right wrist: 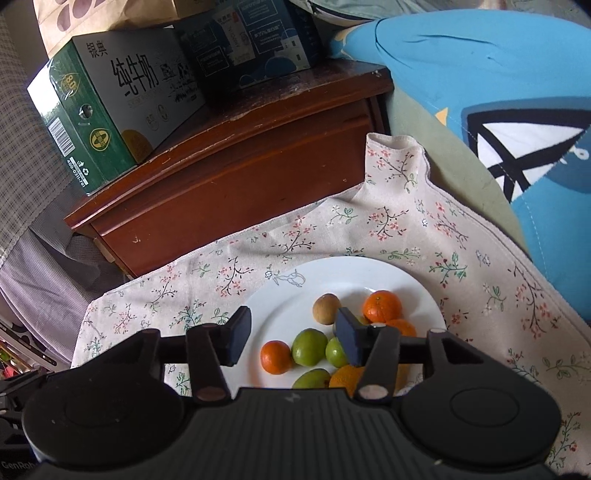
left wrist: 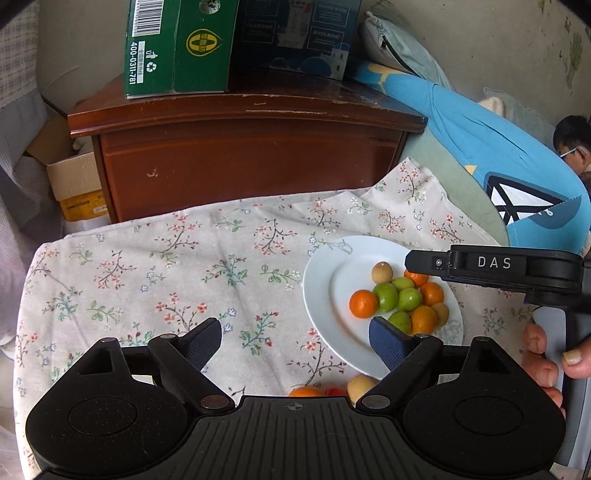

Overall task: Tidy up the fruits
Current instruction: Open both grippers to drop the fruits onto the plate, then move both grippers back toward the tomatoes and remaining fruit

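Note:
A white plate (left wrist: pixel 320 295) on the floral cloth (left wrist: pixel 147 280) holds a heap of small oranges (left wrist: pixel 363 303), green fruits (left wrist: pixel 386 296) and tan round fruits (left wrist: pixel 382 272). My left gripper (left wrist: pixel 295 341) stands open over the cloth by the plate's left rim, with nothing between its pads. Just under its body lie a loose orange (left wrist: pixel 304 391), a red fruit (left wrist: pixel 334 390) and a tan fruit (left wrist: pixel 360 386). My right gripper (right wrist: pixel 293 334) hangs open above the plate (right wrist: pixel 424 291), over an orange (right wrist: pixel 275 356) and a green fruit (right wrist: pixel 309 346), touching neither. One of its fingers (left wrist: pixel 424 263) reaches over the heap.
A dark wooden nightstand (left wrist: pixel 251 147) stands behind the cloth, with a green carton (left wrist: pixel 177 48) and a dark blue box (left wrist: pixel 295 33) on top. A blue cushion (left wrist: pixel 498 155) lies at the right. A cardboard box (left wrist: pixel 74 184) sits at the left. A person (left wrist: pixel 572 144) is at far right.

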`<control>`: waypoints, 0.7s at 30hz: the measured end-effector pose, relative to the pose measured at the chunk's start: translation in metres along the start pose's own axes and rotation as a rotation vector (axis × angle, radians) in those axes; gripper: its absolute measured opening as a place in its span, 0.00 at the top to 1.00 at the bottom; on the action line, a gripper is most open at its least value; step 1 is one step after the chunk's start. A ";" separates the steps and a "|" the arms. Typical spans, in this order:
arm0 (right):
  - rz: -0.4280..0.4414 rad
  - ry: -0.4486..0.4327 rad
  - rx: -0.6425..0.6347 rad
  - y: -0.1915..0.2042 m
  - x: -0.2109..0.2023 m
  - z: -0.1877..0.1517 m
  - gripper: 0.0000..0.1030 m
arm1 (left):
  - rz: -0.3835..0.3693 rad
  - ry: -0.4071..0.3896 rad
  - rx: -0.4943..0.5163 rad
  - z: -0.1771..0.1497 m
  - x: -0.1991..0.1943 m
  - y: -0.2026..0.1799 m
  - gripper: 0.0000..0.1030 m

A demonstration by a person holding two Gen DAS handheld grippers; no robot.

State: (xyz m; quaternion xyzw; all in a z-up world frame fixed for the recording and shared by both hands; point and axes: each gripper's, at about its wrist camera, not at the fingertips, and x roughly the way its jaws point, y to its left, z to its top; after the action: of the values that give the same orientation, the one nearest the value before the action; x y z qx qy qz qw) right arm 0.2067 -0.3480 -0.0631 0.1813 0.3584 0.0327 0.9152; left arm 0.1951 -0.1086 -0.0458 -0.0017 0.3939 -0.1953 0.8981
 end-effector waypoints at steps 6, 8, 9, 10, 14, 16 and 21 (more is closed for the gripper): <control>0.017 0.017 -0.037 0.012 -0.013 -0.009 0.42 | 0.068 0.022 0.040 -0.004 -0.015 0.012 0.14; 0.041 0.025 -0.055 0.018 -0.019 -0.015 0.42 | 0.060 0.028 0.019 -0.004 -0.019 0.019 0.14; 0.049 0.031 -0.057 0.020 -0.021 -0.018 0.42 | 0.060 0.027 0.008 -0.005 -0.022 0.022 0.14; 0.057 0.037 -0.057 0.022 -0.024 -0.022 0.42 | 0.063 0.027 -0.002 -0.004 -0.023 0.025 0.14; 0.091 0.061 -0.054 0.029 -0.030 -0.040 0.42 | 0.086 0.028 -0.037 -0.003 -0.024 0.036 0.14; 0.108 0.090 -0.085 0.036 -0.025 -0.049 0.42 | 0.101 0.036 -0.053 -0.003 -0.024 0.040 0.14; 0.176 0.163 -0.196 0.061 -0.004 -0.068 0.42 | 0.147 0.050 -0.054 -0.003 -0.021 0.045 0.14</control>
State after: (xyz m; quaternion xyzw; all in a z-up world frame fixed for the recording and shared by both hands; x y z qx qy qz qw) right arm 0.1628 -0.2709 -0.0855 0.1187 0.4093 0.1622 0.8900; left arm 0.1959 -0.0593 -0.0402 0.0079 0.4206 -0.1182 0.8995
